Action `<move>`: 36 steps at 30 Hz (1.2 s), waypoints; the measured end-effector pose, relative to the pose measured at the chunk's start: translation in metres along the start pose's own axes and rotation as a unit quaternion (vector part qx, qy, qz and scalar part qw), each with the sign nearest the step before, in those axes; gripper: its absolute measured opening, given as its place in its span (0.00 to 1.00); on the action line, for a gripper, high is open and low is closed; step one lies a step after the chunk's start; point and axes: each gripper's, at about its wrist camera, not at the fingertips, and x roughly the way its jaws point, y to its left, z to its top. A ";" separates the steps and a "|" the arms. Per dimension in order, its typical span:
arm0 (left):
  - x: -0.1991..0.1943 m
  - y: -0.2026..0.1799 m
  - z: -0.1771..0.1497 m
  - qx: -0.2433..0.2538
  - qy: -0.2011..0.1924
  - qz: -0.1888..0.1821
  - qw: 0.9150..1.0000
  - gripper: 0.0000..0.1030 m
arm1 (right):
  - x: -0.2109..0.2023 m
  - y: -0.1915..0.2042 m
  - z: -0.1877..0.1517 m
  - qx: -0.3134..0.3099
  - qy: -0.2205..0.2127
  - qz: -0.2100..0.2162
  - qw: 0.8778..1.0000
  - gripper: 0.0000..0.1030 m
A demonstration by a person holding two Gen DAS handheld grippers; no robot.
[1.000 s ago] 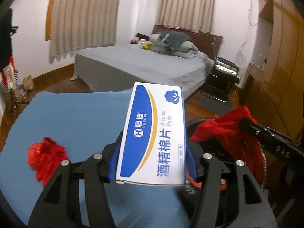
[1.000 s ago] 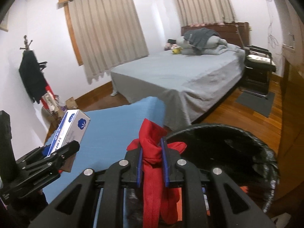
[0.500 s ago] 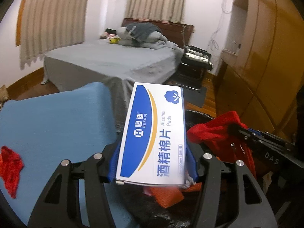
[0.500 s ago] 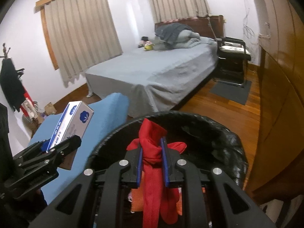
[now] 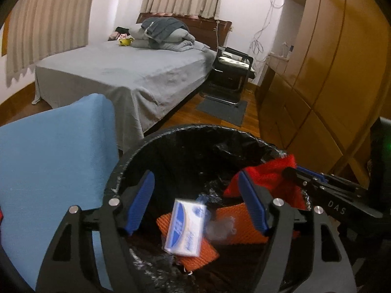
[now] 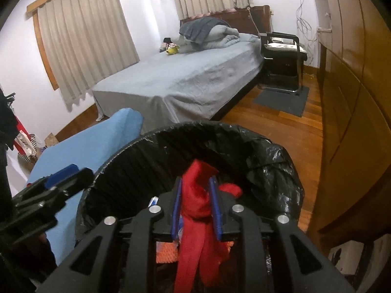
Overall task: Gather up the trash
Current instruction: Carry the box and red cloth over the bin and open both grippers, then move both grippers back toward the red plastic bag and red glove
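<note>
My left gripper [image 5: 196, 204] is open over the black-lined trash bin [image 5: 136, 151]. The white and blue alcohol pads box [image 5: 184, 227] is below the jaws, blurred, inside the bin above orange mesh trash [image 5: 234, 222]. My right gripper [image 6: 196, 204] is shut on a red cloth [image 6: 198, 207] and holds it over the bin [image 6: 268, 156]. In the left wrist view the red cloth [image 5: 271, 175] and right gripper [image 5: 290, 171] sit at the bin's right rim. The left gripper [image 6: 68, 173] shows at the bin's left rim in the right wrist view.
A blue-covered table [image 5: 48, 158] lies left of the bin. A grey bed [image 5: 127, 73] stands behind, with a black chair [image 5: 232, 70] and a grey mat [image 5: 221, 107] on the wooden floor. Wooden wardrobes [image 5: 330, 73] line the right side.
Both grippers moved from the blue table to over the bin. My left gripper opened and let go of the alcohol pads box, which dropped into the bin. The right still holds the red cloth.
</note>
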 end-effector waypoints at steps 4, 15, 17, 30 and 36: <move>-0.010 0.011 0.003 -0.007 -0.012 0.021 1.000 0.73 | -0.003 0.001 0.001 -0.003 -0.007 -0.003 1.000 0.37; -0.061 0.072 0.005 -0.042 -0.046 0.104 0.993 0.85 | -0.013 0.029 0.006 -0.028 -0.032 -0.006 0.999 0.85; -0.073 0.084 0.003 -0.046 -0.052 0.123 0.990 0.86 | -0.013 0.038 0.006 -0.035 -0.034 -0.002 0.999 0.89; -0.142 0.153 -0.022 -0.081 -0.070 0.214 0.971 0.87 | 0.003 0.129 -0.005 -0.085 -0.019 0.064 0.994 0.94; -0.171 0.191 -0.039 -0.103 -0.068 0.253 0.959 0.87 | 0.013 0.185 -0.009 -0.116 -0.014 0.108 0.987 0.94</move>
